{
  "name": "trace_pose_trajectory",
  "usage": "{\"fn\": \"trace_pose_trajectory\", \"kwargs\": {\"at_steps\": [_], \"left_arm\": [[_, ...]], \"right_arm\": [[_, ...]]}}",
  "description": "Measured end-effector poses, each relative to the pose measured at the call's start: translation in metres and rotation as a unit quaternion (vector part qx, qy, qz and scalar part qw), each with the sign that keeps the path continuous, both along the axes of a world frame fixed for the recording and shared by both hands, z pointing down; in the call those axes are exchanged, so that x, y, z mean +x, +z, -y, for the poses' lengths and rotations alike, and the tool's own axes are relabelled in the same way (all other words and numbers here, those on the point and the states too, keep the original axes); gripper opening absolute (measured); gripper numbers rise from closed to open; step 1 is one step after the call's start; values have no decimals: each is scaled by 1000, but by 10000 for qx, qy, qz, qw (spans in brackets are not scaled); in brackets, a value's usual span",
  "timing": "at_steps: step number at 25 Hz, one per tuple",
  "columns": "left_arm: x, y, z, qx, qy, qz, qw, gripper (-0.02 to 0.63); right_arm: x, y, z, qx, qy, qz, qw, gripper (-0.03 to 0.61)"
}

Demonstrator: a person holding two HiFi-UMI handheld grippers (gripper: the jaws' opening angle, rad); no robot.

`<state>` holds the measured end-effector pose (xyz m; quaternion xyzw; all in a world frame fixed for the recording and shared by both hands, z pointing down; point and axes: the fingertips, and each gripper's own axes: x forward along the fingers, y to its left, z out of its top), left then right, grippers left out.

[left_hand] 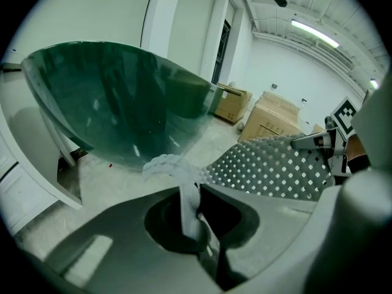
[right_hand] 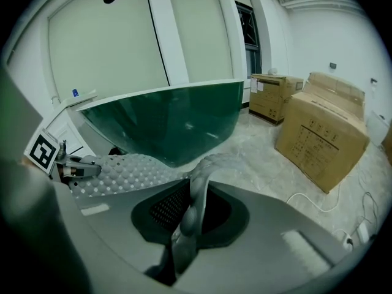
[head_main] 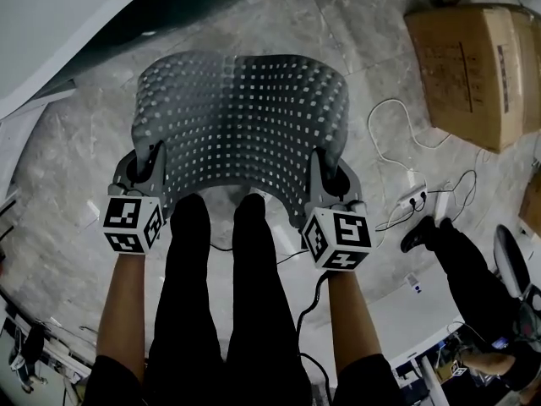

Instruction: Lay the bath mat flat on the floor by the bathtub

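Bath mat [head_main: 241, 125]: one.
Grippers: two, left gripper [head_main: 145, 167] and right gripper [head_main: 328, 174], one marker cube [head_main: 133, 224] on each, so two cubes.
Bathtub [right_hand: 171, 121]: one.
Cardboard boxes [head_main: 473, 66]: three in sight, two only partly.
Power strip [head_main: 414, 198]: one.
People: two, person holding grippers [head_main: 211, 311] and second person [head_main: 461, 256] off to side.

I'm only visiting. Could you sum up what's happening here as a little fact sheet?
Place: pale stone floor beside a green bathtub
Item handled: grey dotted bath mat, spread between two hand-held grippers
Left gripper: shut on one near corner of the mat
Right gripper: shut on the other near corner
Mat state: curved, not yet flat
Nearby: cardboard box, white cable
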<state>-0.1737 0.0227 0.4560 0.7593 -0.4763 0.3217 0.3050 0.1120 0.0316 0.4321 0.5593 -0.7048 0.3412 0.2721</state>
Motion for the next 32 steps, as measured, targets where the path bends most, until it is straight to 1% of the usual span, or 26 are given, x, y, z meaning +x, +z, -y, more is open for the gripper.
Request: {"fn": "trace_pose_trajectory", "kwargs": {"at_steps": [3,9,15,21,32], "left_arm": [[4,12,1,-20,19,33,10000,14],[0,35,0,-29,52,52,10000,15],[7,69,8,-22,259,149,9996,15],[7,99,5,-27,275,152,9995,15],[-5,150,1,-68,310,269,9991,15]], "right_arm": [[4,13,1,-30,-40,-21,10000,58],[-3,38,-1,-71,-47,-6,10000,57],[-3,69,2,-78,-75,13,9999,58],[-2,99,-2,-107,-30,4,9999,57],[-8,148,-2,-156,-171,-49,9997,58]]}}
